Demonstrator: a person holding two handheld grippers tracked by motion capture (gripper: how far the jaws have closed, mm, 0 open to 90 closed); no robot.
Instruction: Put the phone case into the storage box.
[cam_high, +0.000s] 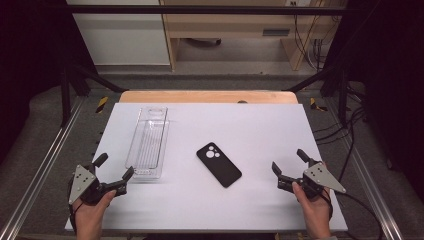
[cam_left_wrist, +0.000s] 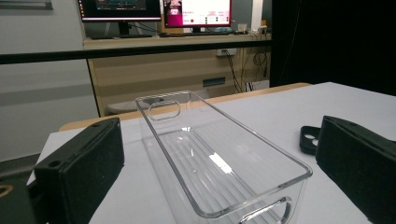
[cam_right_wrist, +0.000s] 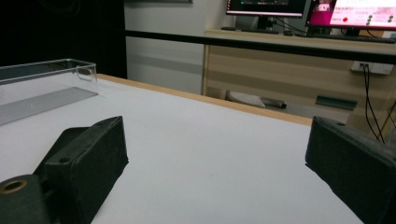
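Observation:
A clear plastic bin (cam_high: 147, 142) lies lengthwise on the white table top (cam_high: 260, 125), left of centre. A black phone case (cam_high: 218, 164) lies flat in the middle, camera cut-out toward the far side. My left gripper (cam_high: 116, 166) sits at the near left corner, open, its jaws pointing at the bin's near end. In the left gripper view the bin (cam_left_wrist: 219, 158) runs between the jaws of that gripper (cam_left_wrist: 219, 149), untouched, with the case (cam_left_wrist: 309, 138) beside the right jaw. My right gripper (cam_high: 288, 161) is open at the near right; its own view (cam_right_wrist: 222, 154) has bare table between its jaws.
The table's wooden far edge (cam_high: 207, 96) borders a drop to the floor. A black frame bar (cam_high: 200, 9) crosses overhead at the back. Metal rails (cam_high: 35, 175) run along both sides. Cables (cam_high: 345, 130) hang at the right. Monitors (cam_left_wrist: 196, 11) stand on a desk beyond.

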